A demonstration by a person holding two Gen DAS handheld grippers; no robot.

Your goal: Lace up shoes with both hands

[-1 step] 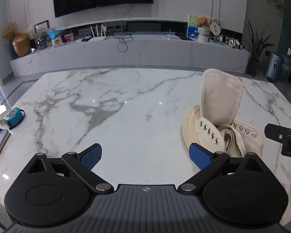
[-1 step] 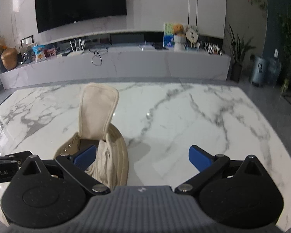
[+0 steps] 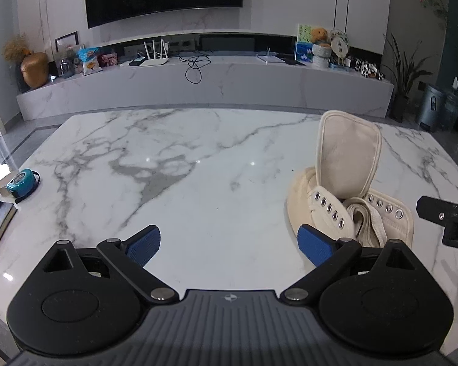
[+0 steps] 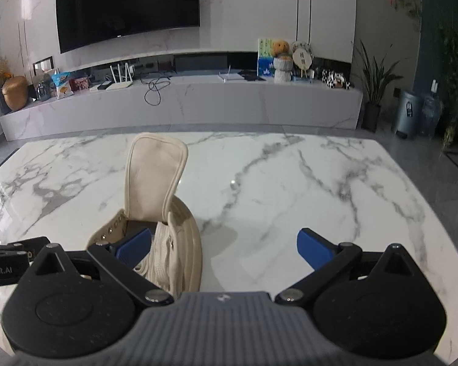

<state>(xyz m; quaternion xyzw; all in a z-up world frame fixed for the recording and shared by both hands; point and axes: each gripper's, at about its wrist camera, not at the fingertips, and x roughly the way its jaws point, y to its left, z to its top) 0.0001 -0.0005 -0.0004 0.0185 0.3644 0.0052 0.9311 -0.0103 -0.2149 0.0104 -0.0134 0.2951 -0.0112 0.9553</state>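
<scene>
A cream canvas shoe (image 3: pixel 302 198) stands on the white marble table (image 3: pixel 198 189) with its tongue (image 3: pixel 346 155) upright. Two rows of metal eyelets flank a bundled cream lace (image 3: pixel 366 222) that lies inside the shoe. My left gripper (image 3: pixel 229 239) is open and holds nothing; its right finger is just left of the shoe. My right gripper (image 4: pixel 224 241) is open too. Its left fingertip (image 4: pixel 134 247) hovers over the shoe (image 4: pixel 183 231) beside the lace (image 4: pixel 158 259), and the pads press on nothing. Each gripper shows at the edge of the other's view.
A teal tape roll (image 3: pixel 19 180) lies at the table's far left edge. Beyond the table runs a long marble console (image 3: pixel 198 85) under a wall TV, with a potted plant and a bin (image 3: pixel 432 109) at the right.
</scene>
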